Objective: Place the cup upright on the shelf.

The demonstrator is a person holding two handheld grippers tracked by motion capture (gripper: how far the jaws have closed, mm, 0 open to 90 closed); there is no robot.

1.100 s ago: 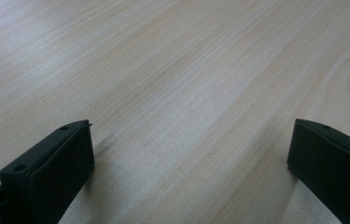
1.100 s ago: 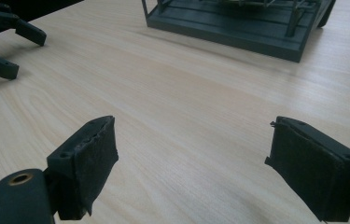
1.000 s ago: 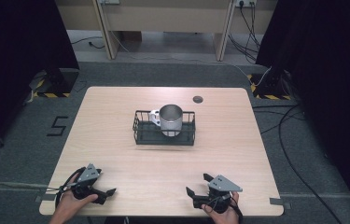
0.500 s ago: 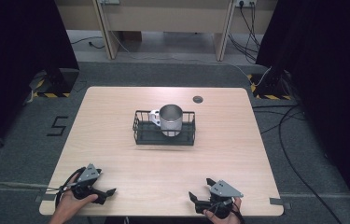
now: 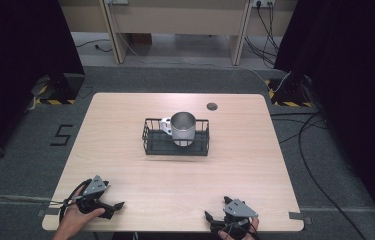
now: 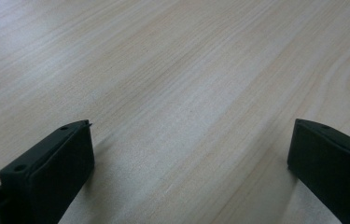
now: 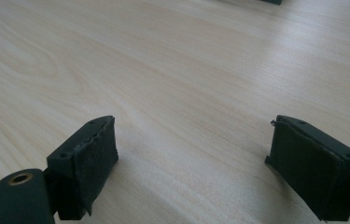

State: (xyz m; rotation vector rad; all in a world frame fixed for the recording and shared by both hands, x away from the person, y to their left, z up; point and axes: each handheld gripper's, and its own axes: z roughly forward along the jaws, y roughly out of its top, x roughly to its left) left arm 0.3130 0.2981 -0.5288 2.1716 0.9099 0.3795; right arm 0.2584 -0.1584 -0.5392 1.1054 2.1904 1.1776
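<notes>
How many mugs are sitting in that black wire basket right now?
1: a shiny metal mug stands upright in the black wire basket at the table's middle. Nothing else shows inside it.

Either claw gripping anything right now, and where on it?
Nothing is held. The left claw and right claw both stand open over bare table; the metal cup sits untouched in the wire basket.
</notes>
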